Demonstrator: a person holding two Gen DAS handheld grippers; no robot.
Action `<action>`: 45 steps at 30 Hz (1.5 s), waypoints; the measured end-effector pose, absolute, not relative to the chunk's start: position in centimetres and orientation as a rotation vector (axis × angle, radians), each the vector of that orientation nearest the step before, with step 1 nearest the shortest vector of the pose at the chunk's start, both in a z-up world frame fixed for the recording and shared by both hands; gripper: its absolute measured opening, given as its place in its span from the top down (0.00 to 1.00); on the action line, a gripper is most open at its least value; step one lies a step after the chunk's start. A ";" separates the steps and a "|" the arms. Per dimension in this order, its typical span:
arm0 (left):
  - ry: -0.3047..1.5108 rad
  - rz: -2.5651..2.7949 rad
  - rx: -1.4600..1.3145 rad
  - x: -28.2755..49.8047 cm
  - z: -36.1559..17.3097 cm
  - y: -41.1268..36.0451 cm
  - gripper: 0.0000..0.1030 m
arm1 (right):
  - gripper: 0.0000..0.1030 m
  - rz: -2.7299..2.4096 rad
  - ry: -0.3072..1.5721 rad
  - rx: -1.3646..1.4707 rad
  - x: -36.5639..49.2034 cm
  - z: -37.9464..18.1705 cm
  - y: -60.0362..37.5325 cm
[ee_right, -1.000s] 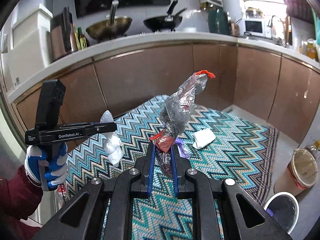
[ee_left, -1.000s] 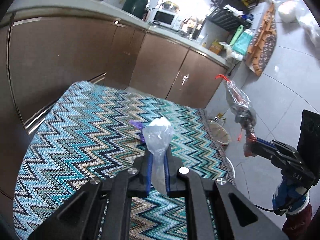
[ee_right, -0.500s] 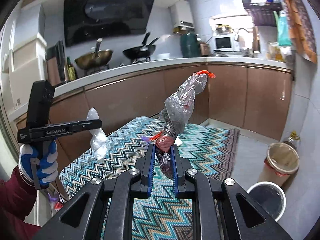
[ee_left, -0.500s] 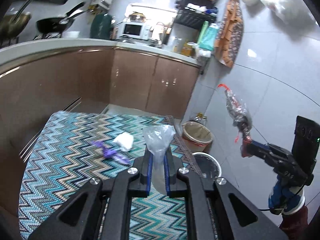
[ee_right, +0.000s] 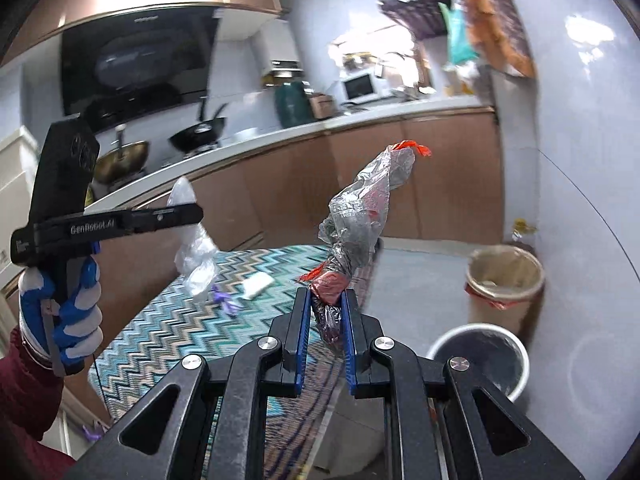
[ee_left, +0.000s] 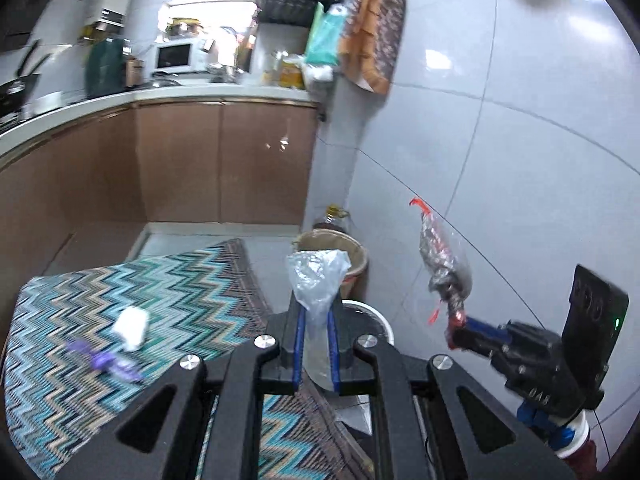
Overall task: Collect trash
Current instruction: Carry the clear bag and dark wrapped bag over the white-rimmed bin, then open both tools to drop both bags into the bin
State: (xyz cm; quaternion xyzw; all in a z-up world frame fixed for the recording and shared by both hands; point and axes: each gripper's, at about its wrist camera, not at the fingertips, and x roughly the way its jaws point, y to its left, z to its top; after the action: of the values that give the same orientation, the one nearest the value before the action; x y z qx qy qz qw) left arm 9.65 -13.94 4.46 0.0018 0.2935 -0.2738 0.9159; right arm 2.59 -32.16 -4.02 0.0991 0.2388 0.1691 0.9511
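Observation:
My left gripper [ee_left: 316, 316] is shut on a crumpled clear plastic bag [ee_left: 316, 276], held up in the air. My right gripper [ee_right: 326, 308] is shut on a twisted silvery wrapper with red ends [ee_right: 360, 216]. The right wrist view shows the left gripper [ee_right: 192, 214] at the left with its clear bag [ee_right: 196, 252] hanging. The left wrist view shows the right gripper [ee_left: 454, 332] at the right with its wrapper [ee_left: 442, 260]. A white bin [ee_right: 478, 350] and a tan lined bin [ee_right: 506, 284] stand on the floor ahead. White paper [ee_left: 130, 326] and a purple scrap [ee_left: 104, 360] lie on the zigzag rug [ee_left: 80, 320].
Brown cabinets [ee_left: 224, 164] under a pale counter run along the back and left. A tiled wall [ee_left: 500, 140] rises at the right behind the bins. A bottle [ee_left: 332, 216] stands in the corner behind the tan bin. A gloved hand [ee_right: 68, 312] holds the left gripper.
Both grippers have swung right from over the rug toward the corner, still holding their trash. The two bins have come into view ahead, and the rug has slid to the left.

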 end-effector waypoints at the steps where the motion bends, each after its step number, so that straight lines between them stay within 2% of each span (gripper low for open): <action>1: 0.614 -0.572 0.015 10.5 4.1 -15.3 0.91 | 0.85 0.328 0.498 0.215 3.0 -4.7 -32.9; 14: 0.779 -0.611 0.159 22.3 -5.9 -30.7 0.91 | 0.85 0.164 0.684 0.343 10.9 -14.0 -40.9; 29: 0.989 -0.551 0.184 32.4 -17.4 -38.2 0.89 | 0.82 0.083 0.853 0.398 19.4 -23.3 -45.9; 31: 1.027 -0.559 0.165 33.1 -18.6 -38.4 0.84 | 0.81 0.072 0.869 0.405 20.0 -24.2 -46.2; 32: 1.038 -0.562 0.158 33.3 -19.0 -38.6 0.81 | 0.74 0.067 0.875 0.410 20.2 -24.7 -46.4; 34: 1.048 -0.555 0.148 33.6 -19.4 -38.7 0.63 | 0.63 0.050 0.884 0.414 20.4 -25.2 -46.7; 36: 1.043 -0.558 0.125 33.7 -19.5 -38.5 0.56 | 0.61 0.040 0.888 0.421 20.4 -25.4 -47.0; 45: 0.972 -0.578 0.087 31.4 -16.2 -36.4 0.56 | 0.56 -0.004 0.864 0.413 18.1 -23.5 -46.5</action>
State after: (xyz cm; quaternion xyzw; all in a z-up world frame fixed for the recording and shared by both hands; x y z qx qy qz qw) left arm 31.44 -36.36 -16.23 0.0410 0.4606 -0.2737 0.8434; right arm 18.08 -46.52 -23.55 0.1986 0.4158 -0.0018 0.8875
